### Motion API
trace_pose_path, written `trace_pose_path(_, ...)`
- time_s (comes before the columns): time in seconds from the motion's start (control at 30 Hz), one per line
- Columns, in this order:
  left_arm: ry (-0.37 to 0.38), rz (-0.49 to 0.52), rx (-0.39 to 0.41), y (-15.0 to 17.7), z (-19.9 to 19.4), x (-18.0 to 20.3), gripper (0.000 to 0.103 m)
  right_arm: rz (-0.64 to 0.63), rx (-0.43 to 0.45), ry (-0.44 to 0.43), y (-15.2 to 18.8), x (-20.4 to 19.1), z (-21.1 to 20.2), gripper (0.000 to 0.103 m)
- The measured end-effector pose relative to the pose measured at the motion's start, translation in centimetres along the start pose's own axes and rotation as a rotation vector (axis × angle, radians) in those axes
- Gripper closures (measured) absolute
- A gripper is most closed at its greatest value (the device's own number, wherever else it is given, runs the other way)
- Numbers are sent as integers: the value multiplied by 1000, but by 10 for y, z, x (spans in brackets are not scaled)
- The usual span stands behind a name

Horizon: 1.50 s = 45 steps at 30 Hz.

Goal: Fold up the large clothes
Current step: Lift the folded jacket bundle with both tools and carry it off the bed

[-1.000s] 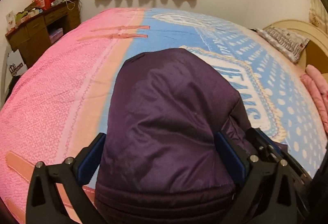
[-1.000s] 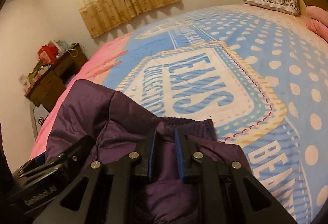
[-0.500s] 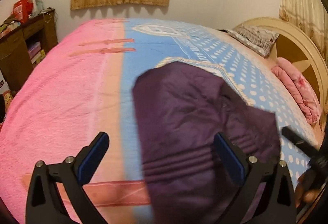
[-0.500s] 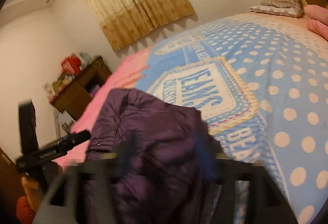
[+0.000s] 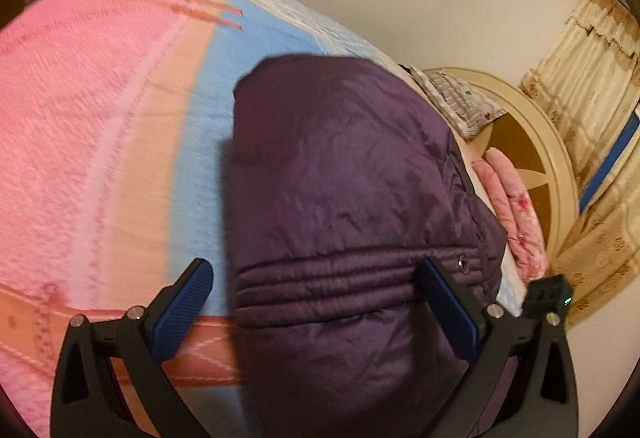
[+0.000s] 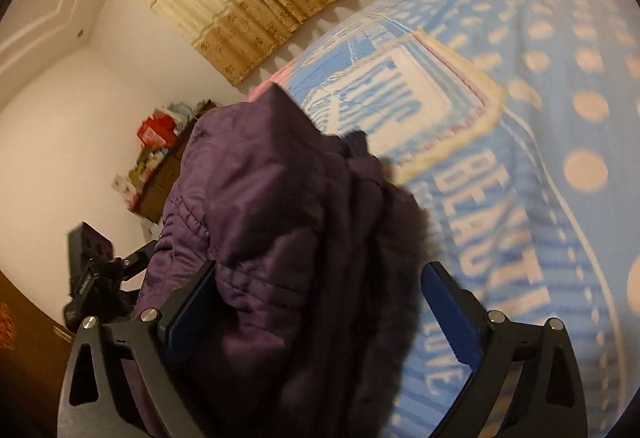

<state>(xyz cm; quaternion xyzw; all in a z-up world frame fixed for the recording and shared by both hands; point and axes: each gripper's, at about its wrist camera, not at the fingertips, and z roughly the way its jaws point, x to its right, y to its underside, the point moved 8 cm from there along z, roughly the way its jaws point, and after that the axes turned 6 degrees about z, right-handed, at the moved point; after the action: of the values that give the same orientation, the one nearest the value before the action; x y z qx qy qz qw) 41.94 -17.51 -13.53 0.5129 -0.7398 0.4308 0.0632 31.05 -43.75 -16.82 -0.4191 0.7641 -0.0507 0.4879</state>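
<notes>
Purple jacket bunched on bed at 12 o'clock of both; left gripper fingers released, right gripper fingers opening, jacket loose between.

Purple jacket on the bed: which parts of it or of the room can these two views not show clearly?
- Left wrist view: the jacket hides the bedspread beneath it and most of the pillow.
- Left wrist view: the jacket's near edge is cut off by the frame bottom.
- Right wrist view: motion blur smears the bedspread lettering.
- Right wrist view: items on the desk are too small and blurred to identify.
</notes>
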Motion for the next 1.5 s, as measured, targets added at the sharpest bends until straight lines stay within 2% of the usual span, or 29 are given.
trace_pose_path(0.07, 52, -42, -20, 5, 5, -2, 0, -8, 14, -23, 1, 3, 2, 1)
trace_pose_path(0.1, 99, -79, -31, 7, 9, -6, 0, -17, 8, -31, 0, 1, 5, 1)
trace_pose_path(0.17, 144, -105, -37, 10, 11, -8, 0, -21, -20, -75, -4, -2, 13, 1)
trace_pose_path(0.33, 152, -49, -19, 10, 8, -1, 0, -40, -84, -110, -10, -9, 33, 1)
trace_pose_path(0.37, 150, -46, -14, 11, 6, 1, 2, -48, -94, -107, -9, -10, 34, 3)
trace_pose_path(0.43, 123, -22, 11, 12, -1, 9, 9, -40, -105, -130, -5, -15, 29, 32)
trace_pose_path(0.53, 78, 50, 55, 14, -18, 28, 17, -19, -94, -153, 3, -25, 13, 46)
trace_pose_path(0.7, 61, 89, 82, 29, -55, 46, 20, -1, -97, -200, 30, -41, -21, 49)
trace_pose_path(0.8, 40, 110, 140, 45, -95, 53, 20, -23, -100, -252, 53, -65, -43, 49)
trace_pose_path(0.9, 0, 84, 197, 62, -146, 46, 20, -62, -124, -314, 77, -103, -56, 49)
trace_pose_path(0.97, -38, 61, 235, 70, -181, 31, 20, -99, -159, -350, 95, -134, -55, 49)
trace_pose_path(1.07, -127, -3, 270, 78, -240, -11, 20, -170, -228, -416, 122, -187, -40, 49)
trace_pose_path(1.23, -303, -91, 359, 85, -322, -90, 20, -270, -349, -539, 177, -287, 25, 49)
trace_pose_path(1.37, -439, -188, 388, 92, -354, -169, 19, -285, -430, -598, 219, -336, 90, 49)
trace_pose_path(1.5, -579, -261, 337, 104, -344, -228, 19, -280, -528, -576, 268, -348, 154, 50)
